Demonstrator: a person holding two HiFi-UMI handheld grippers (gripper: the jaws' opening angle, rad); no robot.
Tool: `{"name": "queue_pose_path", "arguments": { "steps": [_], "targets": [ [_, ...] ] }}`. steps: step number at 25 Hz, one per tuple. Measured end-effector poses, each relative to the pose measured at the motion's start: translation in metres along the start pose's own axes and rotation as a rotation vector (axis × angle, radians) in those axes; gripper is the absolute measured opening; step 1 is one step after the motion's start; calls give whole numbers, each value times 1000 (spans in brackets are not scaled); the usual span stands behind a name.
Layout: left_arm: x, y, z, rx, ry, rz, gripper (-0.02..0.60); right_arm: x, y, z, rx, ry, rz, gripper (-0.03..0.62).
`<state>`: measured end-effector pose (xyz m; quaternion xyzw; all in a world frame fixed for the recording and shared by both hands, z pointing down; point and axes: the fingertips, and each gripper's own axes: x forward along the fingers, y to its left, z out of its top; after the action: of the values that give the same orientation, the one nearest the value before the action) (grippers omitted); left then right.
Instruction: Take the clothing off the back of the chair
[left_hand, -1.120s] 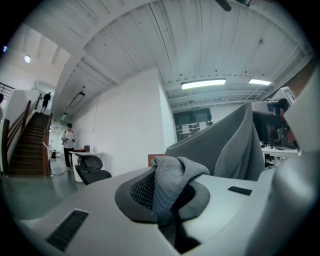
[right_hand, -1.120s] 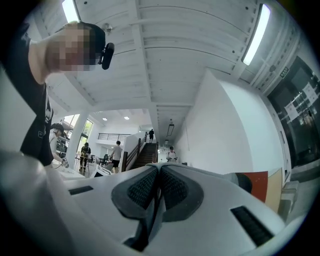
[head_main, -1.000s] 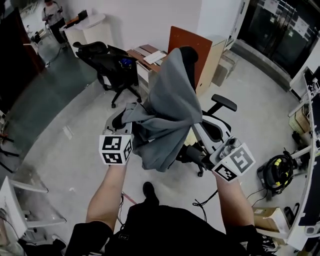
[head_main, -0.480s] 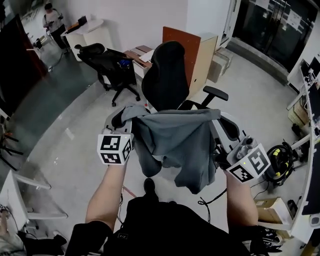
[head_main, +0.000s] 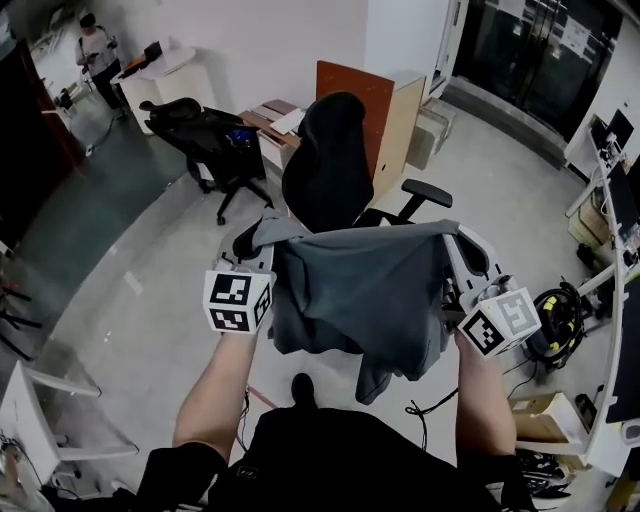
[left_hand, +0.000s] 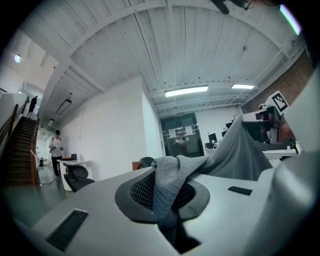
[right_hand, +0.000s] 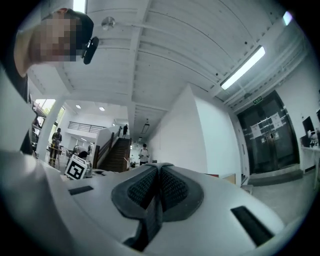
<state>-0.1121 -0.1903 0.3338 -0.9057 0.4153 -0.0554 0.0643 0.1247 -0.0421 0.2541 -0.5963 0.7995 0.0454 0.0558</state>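
Observation:
A grey garment (head_main: 365, 290) hangs spread between my two grippers, free of the black chair back (head_main: 325, 160) that stands bare behind it. My left gripper (head_main: 256, 238) is shut on the garment's left corner. In the left gripper view a bunched fold of the garment (left_hand: 172, 172) sits pinched in the gripper (left_hand: 167, 189), and the cloth runs off to the right. My right gripper (head_main: 450, 240) holds the right corner. In the right gripper view the gripper (right_hand: 157, 189) has its pads pressed together with only a thin dark strip between them.
The chair's armrest (head_main: 425, 193) and seat are partly hidden behind the garment. A second black chair (head_main: 205, 125) stands at the back left beside a wooden cabinet (head_main: 370, 100). A yellow-black device (head_main: 555, 320) with cables lies right. A person (head_main: 95, 45) stands far off.
The garment has come off the chair back, which it covered a second ago. It now hangs stretched wide between both grippers. The right gripper moved right and closer to me.

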Motion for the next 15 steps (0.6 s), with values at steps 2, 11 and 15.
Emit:
{"name": "queue_pose_path", "arguments": {
  "steps": [2,11,15],
  "targets": [
    [10,10,-1,25,-1,-25,20,14,-7,-12,-32,40,-57,17],
    [51,59,1,96,-27,-128,20,61,-19,-43,28,75,-208,17],
    [69,67,-2,77,-23,-139,20,75,-24,-38,3,64,-192,17]
  ]
}}
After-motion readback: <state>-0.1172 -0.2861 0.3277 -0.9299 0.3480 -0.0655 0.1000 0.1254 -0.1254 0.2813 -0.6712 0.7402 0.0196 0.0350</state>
